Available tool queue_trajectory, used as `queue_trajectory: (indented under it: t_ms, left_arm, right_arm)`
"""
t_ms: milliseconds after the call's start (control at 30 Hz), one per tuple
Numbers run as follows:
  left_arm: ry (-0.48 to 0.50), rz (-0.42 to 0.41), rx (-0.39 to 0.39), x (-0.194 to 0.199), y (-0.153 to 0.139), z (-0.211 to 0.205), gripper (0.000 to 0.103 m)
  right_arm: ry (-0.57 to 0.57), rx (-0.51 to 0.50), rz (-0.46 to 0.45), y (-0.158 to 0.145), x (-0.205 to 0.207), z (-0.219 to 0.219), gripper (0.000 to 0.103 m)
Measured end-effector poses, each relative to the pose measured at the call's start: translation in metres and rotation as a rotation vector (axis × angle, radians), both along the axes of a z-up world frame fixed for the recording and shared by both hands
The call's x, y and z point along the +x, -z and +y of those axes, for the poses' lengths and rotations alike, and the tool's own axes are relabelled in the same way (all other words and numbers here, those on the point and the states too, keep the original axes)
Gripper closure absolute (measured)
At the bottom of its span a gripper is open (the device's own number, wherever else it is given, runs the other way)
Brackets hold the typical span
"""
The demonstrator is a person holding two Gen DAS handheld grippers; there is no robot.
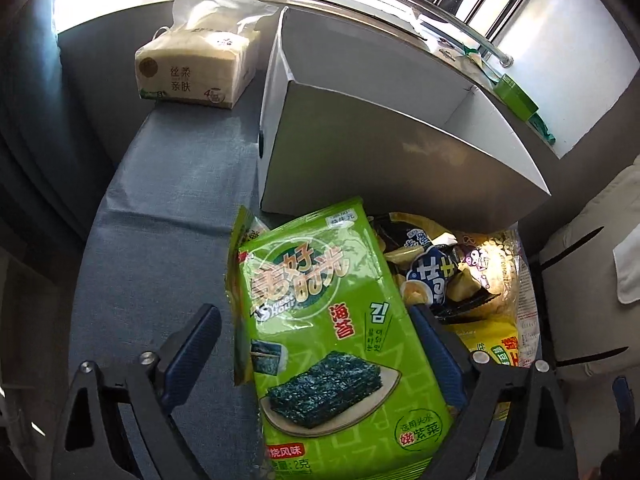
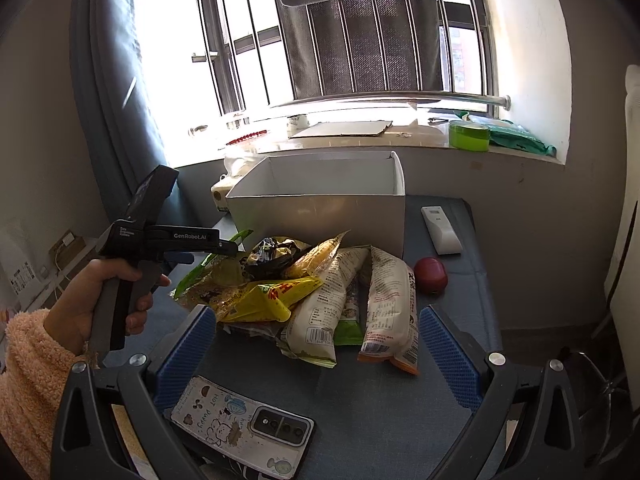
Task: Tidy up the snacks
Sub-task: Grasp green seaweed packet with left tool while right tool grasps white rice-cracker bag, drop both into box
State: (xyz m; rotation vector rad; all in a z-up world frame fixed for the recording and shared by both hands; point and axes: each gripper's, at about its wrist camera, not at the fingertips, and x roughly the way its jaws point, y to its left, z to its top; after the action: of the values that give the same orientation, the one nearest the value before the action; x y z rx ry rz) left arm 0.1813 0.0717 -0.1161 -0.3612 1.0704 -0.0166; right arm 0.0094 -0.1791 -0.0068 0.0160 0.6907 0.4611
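A green seaweed snack packet lies between the wide-apart fingers of my left gripper, on top of a pile of snack bags. The left gripper is open and not closed on the packet. A white open box stands just behind the pile. In the right wrist view the pile lies in front of the same box, and the left gripper reaches into it from the left. My right gripper is open and empty, just in front of the pile.
A tissue pack stands left of the box. A phone lies under the right gripper. A white remote and a red round object lie right of the box. A green tape roll sits on the windowsill.
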Motion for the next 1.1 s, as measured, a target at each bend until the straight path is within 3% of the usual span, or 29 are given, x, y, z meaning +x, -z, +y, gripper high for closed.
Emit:
queue_trajectory:
  t_ms: [33, 100, 333, 533, 633, 767, 800, 833, 867, 967, 1100]
  left_arm:
    - [0.007, -0.004, 0.0, -0.003, 0.001, -0.001, 0.032]
    - [0.016, -0.038, 0.019, -0.012, -0.005, -0.003, 0.038]
    - [0.058, -0.237, 0.139, -0.06, -0.054, -0.012, 0.038]
    - [0.119, -0.454, 0.126, -0.109, -0.101, -0.027, 0.038]
    - [0.149, -0.526, 0.093, -0.125, -0.119, -0.032, 0.038]
    - [0.168, -0.58, 0.105, -0.136, -0.13, -0.037, 0.038]
    - [0.169, -0.583, 0.106, -0.136, -0.13, -0.038, 0.038]
    - [0.169, -0.583, 0.102, -0.135, -0.129, -0.038, 0.038]
    - [0.168, -0.579, 0.1, -0.133, -0.127, -0.038, 0.038]
    - [0.167, -0.582, 0.101, -0.131, -0.123, -0.038, 0.038]
    - [0.151, -0.58, 0.111, -0.118, -0.118, -0.036, 0.038]
  right_arm:
    - [0.002, 0.001, 0.008, 0.003, 0.002, -0.001, 0.0]
    - [0.008, 0.007, 0.03, 0.009, 0.008, -0.003, 0.0]
    - [0.025, 0.095, 0.146, 0.036, 0.035, -0.021, 0.0]
    - [0.061, 0.101, 0.268, 0.068, 0.089, -0.023, 0.0]
    - [0.096, 0.093, 0.35, 0.092, 0.123, -0.023, 0.0]
    - [0.096, 0.109, 0.46, 0.124, 0.155, -0.021, 0.001]
    - [0.085, 0.109, 0.475, 0.131, 0.16, -0.019, 0.004]
    - [0.068, 0.112, 0.498, 0.137, 0.164, -0.017, 0.024]
    - [0.078, 0.094, 0.49, 0.139, 0.165, -0.017, 0.052]
    - [0.077, 0.163, 0.493, 0.138, 0.157, -0.027, 0.06]
    - [0.072, 0.204, 0.397, 0.111, 0.132, -0.041, 0.06]
